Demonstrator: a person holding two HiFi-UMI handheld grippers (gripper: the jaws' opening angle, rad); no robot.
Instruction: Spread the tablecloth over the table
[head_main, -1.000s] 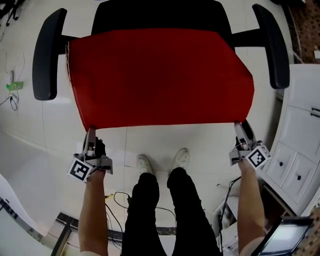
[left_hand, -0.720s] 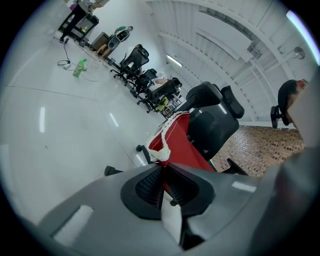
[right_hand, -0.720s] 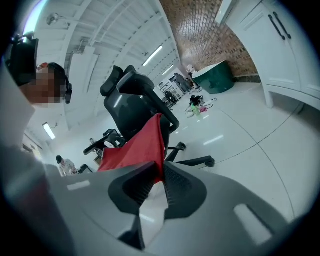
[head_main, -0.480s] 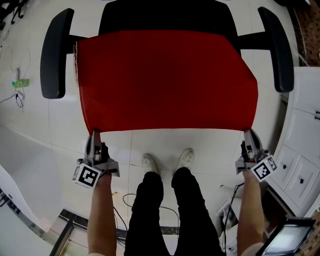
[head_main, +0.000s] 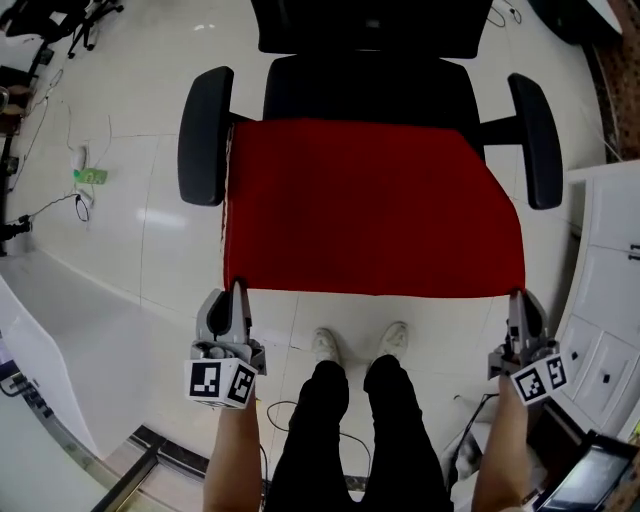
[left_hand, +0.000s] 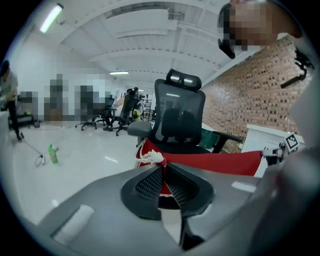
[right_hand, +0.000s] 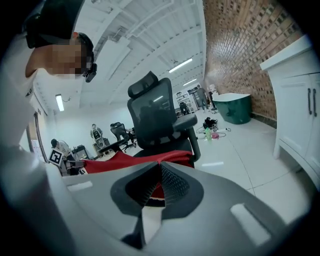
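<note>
A red tablecloth (head_main: 370, 210) hangs stretched out flat, its far part lying over the seat of a black office chair (head_main: 370, 85). My left gripper (head_main: 238, 290) is shut on the cloth's near left corner, where a white frayed hem (left_hand: 151, 157) bunches at the jaw tips. At the near right corner my right gripper (head_main: 518, 297) is shut on the tablecloth (right_hand: 135, 161). In both gripper views the red cloth runs sideways from the closed jaws toward the other gripper. The left gripper (left_hand: 162, 167) and right gripper (right_hand: 158, 166) point toward the chair.
The chair's armrests (head_main: 204, 135) flank the cloth. White cabinets (head_main: 605, 290) stand at the right. Cables and a green bottle (head_main: 88, 176) lie on the white tiled floor at the left. The person's legs and white shoes (head_main: 325, 345) are below the cloth's near edge.
Both grippers have risen with the cloth's near corners, and the cloth now hangs higher and tauter. The view has shifted, so the chair's backrest shows at the top.
</note>
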